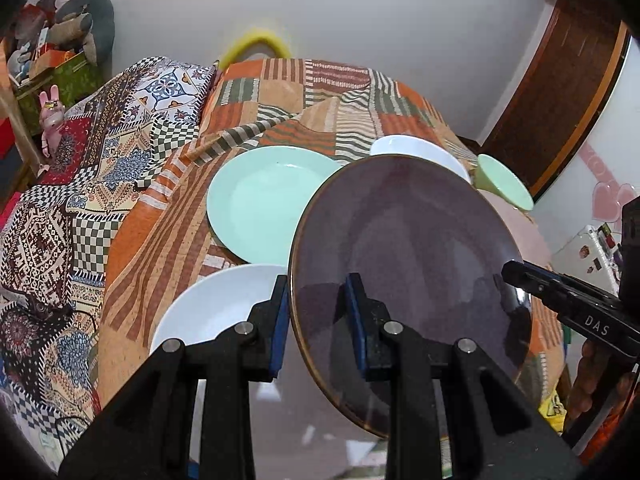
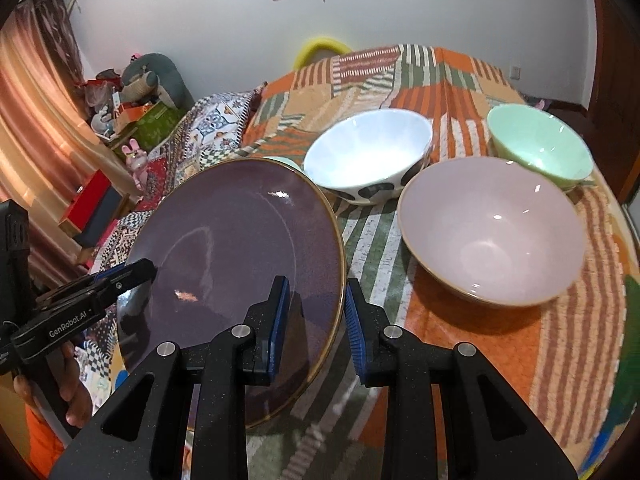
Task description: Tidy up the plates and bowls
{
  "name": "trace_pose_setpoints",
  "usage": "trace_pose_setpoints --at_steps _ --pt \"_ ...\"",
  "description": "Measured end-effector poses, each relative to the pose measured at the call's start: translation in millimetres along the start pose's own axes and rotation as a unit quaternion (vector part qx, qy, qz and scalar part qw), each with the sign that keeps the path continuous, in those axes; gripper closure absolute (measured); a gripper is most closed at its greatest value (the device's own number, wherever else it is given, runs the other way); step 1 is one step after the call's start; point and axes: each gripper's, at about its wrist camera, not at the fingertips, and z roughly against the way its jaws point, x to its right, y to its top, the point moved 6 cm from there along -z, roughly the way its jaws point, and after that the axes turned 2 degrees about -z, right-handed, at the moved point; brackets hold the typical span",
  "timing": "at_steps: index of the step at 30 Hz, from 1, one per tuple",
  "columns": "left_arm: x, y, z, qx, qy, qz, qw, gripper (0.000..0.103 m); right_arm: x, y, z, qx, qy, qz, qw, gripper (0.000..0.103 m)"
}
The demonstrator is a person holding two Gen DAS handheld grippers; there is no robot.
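A purple plate (image 1: 408,248) with a gold rim is held tilted above the table between both grippers. My left gripper (image 1: 320,316) straddles its left rim, one finger on each face. My right gripper (image 2: 314,320) straddles the opposite rim of the same plate (image 2: 236,256), and also shows in the left wrist view (image 1: 520,276). A mint plate (image 1: 260,204) and a white plate (image 1: 216,304) lie on the table to the left. A white bowl (image 2: 368,152), a pink bowl (image 2: 492,228) and a mint bowl (image 2: 540,144) stand to the right.
The table has an orange patchwork cloth (image 2: 440,80). A patterned quilt (image 1: 80,184) drapes at the left. Shelves with toys and boxes (image 1: 48,60) stand far left. A dark wooden door (image 1: 560,88) is at the right.
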Motion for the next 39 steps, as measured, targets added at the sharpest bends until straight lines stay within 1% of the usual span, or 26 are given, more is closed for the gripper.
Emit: trace_pose_setpoints --at_steps 8,18,25,31,39 --pt "29.4 -14.9 23.3 0.001 -0.006 -0.013 0.9999 0.076 7.8 -5.4 29.6 0.023 -0.005 0.006 1.000 0.078" --pt "62.6 -35.3 28.9 -0.014 -0.018 -0.031 0.9993 0.076 28.7 -23.4 48.3 0.025 -0.012 -0.014 1.000 0.078" --pt "79.7 -48.0 18.1 -0.033 -0.027 -0.041 0.9982 0.076 42.2 -38.1 53.8 0.019 -0.024 -0.028 0.999 0.078" --pt "90.8 -59.0 0.4 -0.063 -0.033 -0.050 0.9962 0.076 58.3 -49.5 51.1 0.007 -0.033 -0.045 0.998 0.078" --pt "101.6 -69.6 -27.4 -0.101 -0.033 -0.061 0.9924 0.076 78.8 -64.9 40.3 -0.019 -0.046 -0.062 0.997 0.077"
